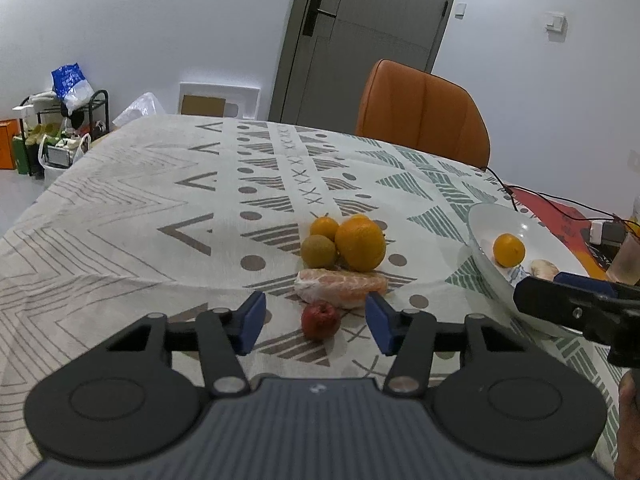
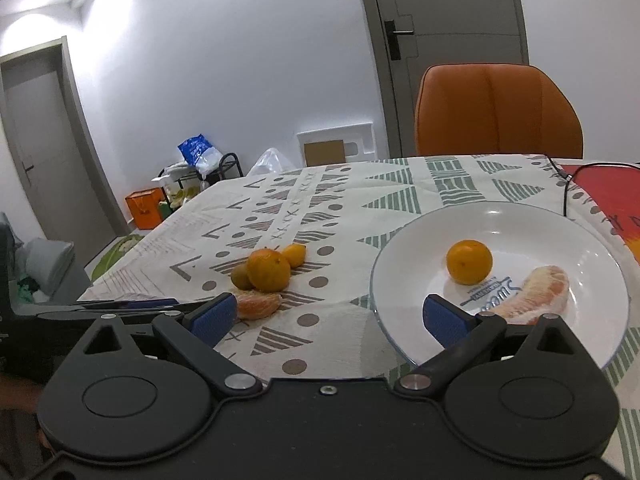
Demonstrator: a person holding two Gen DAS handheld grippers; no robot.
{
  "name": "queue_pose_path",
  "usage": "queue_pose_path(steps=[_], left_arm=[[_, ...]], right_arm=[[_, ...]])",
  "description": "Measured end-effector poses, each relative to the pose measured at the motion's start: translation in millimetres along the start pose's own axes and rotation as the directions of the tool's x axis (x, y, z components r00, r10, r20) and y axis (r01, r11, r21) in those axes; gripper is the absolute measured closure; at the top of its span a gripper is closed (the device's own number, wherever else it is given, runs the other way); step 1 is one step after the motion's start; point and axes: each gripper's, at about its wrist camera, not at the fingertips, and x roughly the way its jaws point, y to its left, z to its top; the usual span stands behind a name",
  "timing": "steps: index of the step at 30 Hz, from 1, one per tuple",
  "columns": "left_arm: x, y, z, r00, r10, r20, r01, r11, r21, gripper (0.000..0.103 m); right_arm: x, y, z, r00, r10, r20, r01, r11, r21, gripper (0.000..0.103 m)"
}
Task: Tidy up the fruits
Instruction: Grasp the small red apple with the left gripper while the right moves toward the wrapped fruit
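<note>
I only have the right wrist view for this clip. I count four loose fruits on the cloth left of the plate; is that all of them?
Observer: No. The left wrist view shows a fifth, a small red fruit, on the tablecloth just nearer than the peeled segment.
Reviewer: Is the left gripper holding it?
Observer: No. The left gripper is open, with a finger on either side of the red fruit and neither touching it.
</note>
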Motion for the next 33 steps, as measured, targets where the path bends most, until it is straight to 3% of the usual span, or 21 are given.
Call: queue_pose_path(steps=[4,8,14,33], left_arm=[[8.5,2.9,-1.8,1.000,-0.010,-0.015,0.010,1.000,-0.010,0.057],[14.0,9.2,-2.8,1.000,-0.014,-0.024,0.013,0.999,-0.034,0.082],[10.7,19.8,-0.5,1.000,-0.013,-0.022,0.012,0.999,-0.045,0.082],[-6.8,67.8,6.5,0.999,0.053,0.002,-0.053,0.993,-0.101,0.082]], right_arm=[[6.7,2.7,2.2,1.000,-0.001,-0.011,0.001,1.000,-0.004,0.003],[14.0,6.1,3.3,1.000,0.001,-0.024,-0.001,1.000,-0.011,0.003],[25.6,14.1,5.1,0.999,0.026,-0.034,-0.027,0.999,-0.026,0.010],[69.3,53.2,0.8,0.990,0.082,-0.112,-0.087,0.995,-0.038,0.011]])
